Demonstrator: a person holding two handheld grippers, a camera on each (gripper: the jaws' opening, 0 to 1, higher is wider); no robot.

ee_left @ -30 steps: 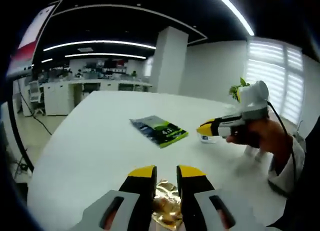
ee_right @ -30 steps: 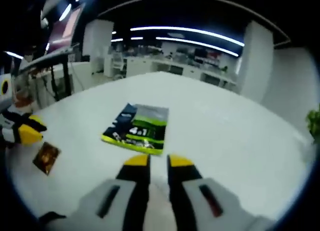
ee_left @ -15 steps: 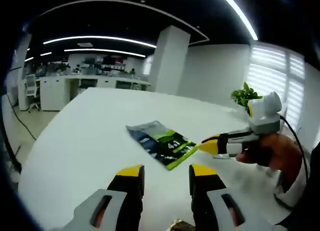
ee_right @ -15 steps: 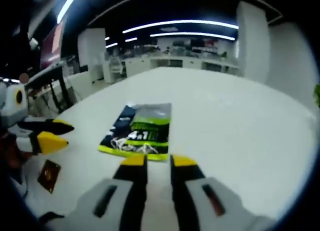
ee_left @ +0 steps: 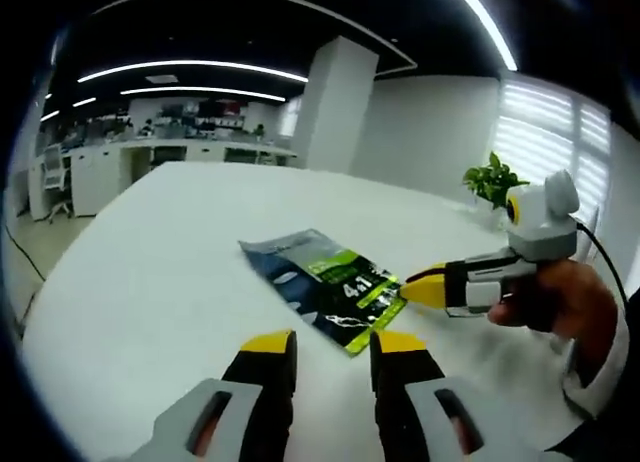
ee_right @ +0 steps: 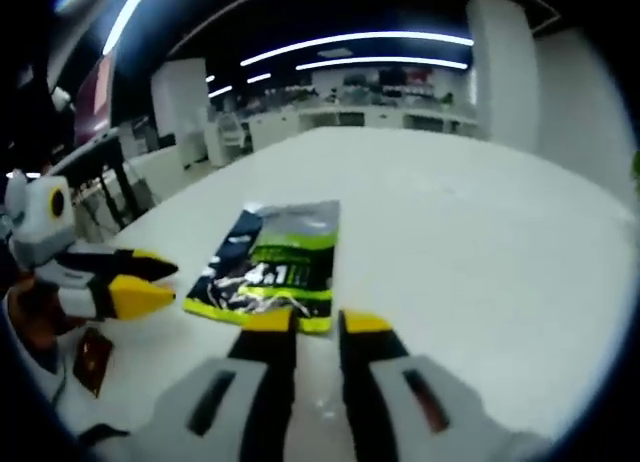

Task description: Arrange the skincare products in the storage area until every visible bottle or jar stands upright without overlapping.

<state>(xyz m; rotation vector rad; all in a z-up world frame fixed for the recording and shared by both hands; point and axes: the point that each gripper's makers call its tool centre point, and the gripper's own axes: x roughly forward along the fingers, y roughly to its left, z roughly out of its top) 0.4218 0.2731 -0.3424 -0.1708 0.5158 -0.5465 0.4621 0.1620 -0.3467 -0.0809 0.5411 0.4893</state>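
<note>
glossy foil-plastic sachet (ee_left: 322, 285) with green and dark print, smooth matt white table top (ee_left: 150, 272), small shiny gold foil packet (ee_right: 91, 360), matt grey plastic gripper jaws with yellow tips

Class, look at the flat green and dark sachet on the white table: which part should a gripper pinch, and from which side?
The sachet lies flat on the table, so there is no body to clamp. Probably best to pinch its near lime-green edge, coming in low from the right gripper side, one jaw slid under the edge.
</note>
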